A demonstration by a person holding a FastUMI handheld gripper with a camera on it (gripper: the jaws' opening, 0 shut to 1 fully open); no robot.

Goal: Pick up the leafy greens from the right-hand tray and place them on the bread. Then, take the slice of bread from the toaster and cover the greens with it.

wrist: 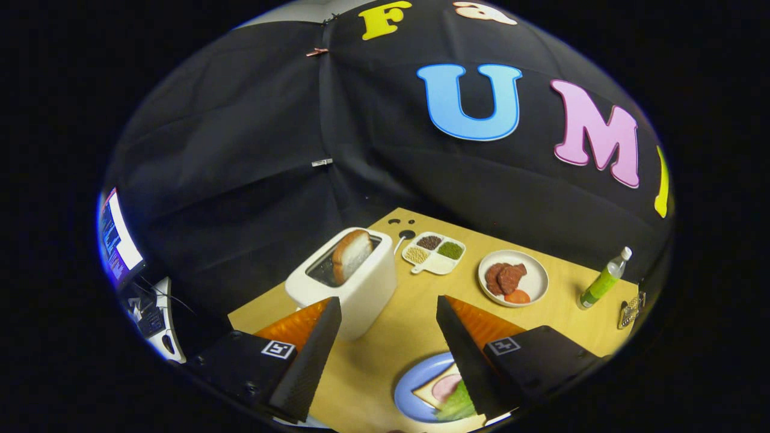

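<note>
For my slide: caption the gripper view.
Open gripper above greens on plated bread; toaster holds a slice.

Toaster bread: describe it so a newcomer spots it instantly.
On the wooden table stands a white toaster, just beyond the open gripper. The slice of bread sticks up from its slot, upright and brown-crusted, unlike the flat slice on the blue plate by the fingers.

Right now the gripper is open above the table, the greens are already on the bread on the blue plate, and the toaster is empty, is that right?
Not quite: the toaster is not empty. The gripper view shows a slice of bread standing in its slot. The rest holds: the gripper is open, and the greens lie on the bread on the blue plate.
</note>
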